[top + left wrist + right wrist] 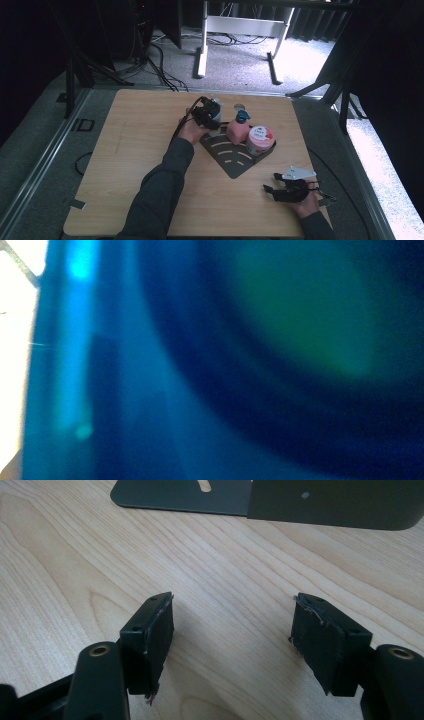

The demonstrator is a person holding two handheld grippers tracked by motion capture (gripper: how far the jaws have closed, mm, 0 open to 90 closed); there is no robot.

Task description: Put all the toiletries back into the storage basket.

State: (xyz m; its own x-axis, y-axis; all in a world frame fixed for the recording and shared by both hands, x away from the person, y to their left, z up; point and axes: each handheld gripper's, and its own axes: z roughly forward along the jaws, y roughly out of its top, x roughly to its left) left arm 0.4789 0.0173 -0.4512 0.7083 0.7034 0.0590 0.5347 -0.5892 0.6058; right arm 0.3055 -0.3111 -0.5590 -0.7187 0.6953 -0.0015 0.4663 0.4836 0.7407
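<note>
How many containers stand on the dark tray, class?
3: a bluish bottle at the tray's far left end, at the left tool; a pink bottle in the middle; a pink-lidded tub at the right. Others may be hidden behind them.

A light wooden table with rounded corners carries the things. Near the middle of it lies a dark metal tray with curved slots cut in its flat floor and a low wall on its right side. The right gripper rests low over the table's near right corner, its jaws spread apart above bare wood.
</note>
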